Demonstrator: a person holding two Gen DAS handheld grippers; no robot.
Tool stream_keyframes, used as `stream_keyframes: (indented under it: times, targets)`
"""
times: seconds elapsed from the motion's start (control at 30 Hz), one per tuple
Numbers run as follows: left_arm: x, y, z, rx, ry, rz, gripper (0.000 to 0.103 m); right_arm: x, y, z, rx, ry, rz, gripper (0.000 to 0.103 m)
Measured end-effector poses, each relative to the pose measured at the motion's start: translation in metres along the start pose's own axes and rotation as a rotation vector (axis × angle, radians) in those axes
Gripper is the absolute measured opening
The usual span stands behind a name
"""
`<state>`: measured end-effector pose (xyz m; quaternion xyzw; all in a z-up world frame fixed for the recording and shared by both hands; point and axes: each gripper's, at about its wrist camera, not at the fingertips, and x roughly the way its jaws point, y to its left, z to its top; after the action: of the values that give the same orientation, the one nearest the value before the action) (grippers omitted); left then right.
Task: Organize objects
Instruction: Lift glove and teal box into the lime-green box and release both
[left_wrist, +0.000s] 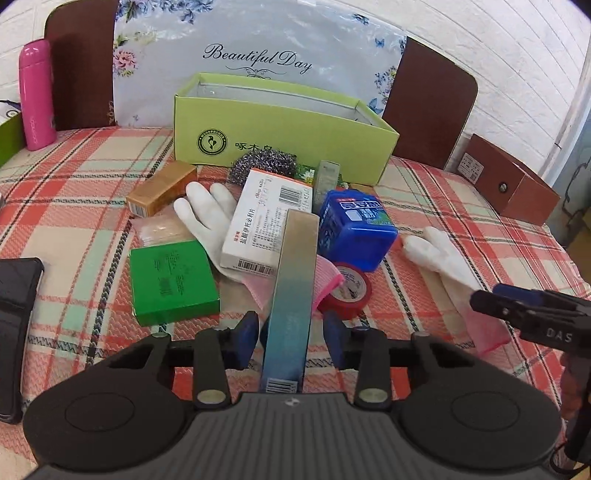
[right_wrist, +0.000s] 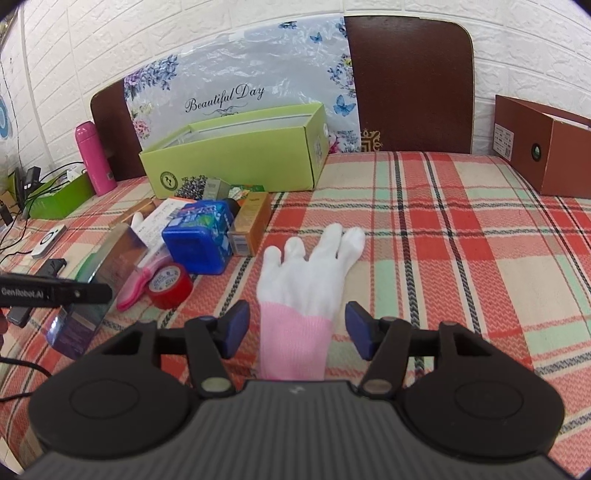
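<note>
The left tool (left_wrist: 291, 328) stands apart around a long silver box (left_wrist: 291, 291), its pads (left_wrist: 248, 328) not seen pressing; a centred, firm clamp is advised before lifting toward the green box (left_wrist: 280, 122) at the desk's far edge. The right tool (right_wrist: 295, 328) straddles, unclamped, a white glove (right_wrist: 306, 280). The plaid cloth (right_wrist: 443, 229) could snag.

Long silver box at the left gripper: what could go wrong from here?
The left gripper pads flank the long silver box near one end without touching; closing there, it could swing or slip. Its far end lies over the medicine box and pink glove cuff, so lifting may drag them.
</note>
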<state>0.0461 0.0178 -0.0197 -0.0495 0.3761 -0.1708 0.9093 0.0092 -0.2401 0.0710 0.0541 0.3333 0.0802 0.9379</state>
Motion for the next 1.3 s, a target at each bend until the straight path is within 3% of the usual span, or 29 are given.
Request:
stream_keyframes:
  times: [0.1,0.2,0.3,0.4,0.5,0.53,0.63,0.9,1.1,1.3]
  targets:
    - [0.0,0.0,0.0,-0.002,-0.012,0.027,0.051,0.011,0.002,0.004,-0.006,0.01,-0.02,0.061]
    - [0.002,0.005,0.0,-0.021,-0.008,0.015,0.05,0.02,-0.004,0.004,0.033,0.03,-0.033,0.061]
    - [0.007,0.008,-0.001,-0.03,0.017,-0.004,0.041,0.024,-0.006,0.001,0.038,0.044,-0.038,0.061]
    - [0.012,0.007,-0.004,-0.029,0.043,-0.012,0.027,0.03,-0.007,-0.004,0.041,0.071,-0.026,0.042]
    - [0.009,0.005,-0.004,-0.017,0.038,-0.022,0.024,0.032,-0.003,-0.008,0.019,0.075,-0.031,0.015]
    - [0.006,0.005,-0.004,-0.01,0.035,-0.031,0.022,0.031,-0.001,-0.006,0.011,0.073,-0.02,0.014]
    - [-0.007,0.004,0.0,0.001,0.007,-0.057,0.022,0.022,0.002,0.001,0.032,0.034,0.061,0.012]
    - [-0.036,0.004,0.044,0.002,-0.146,-0.098,0.022,0.0,0.018,0.044,-0.047,-0.171,0.123,0.012]
    - [-0.03,0.001,0.103,-0.037,-0.274,-0.095,0.022,0.007,0.029,0.094,-0.137,-0.272,0.13,0.012]
    - [-0.001,0.004,0.16,-0.132,-0.334,-0.104,0.022,0.035,0.038,0.15,-0.238,-0.34,0.087,0.012]
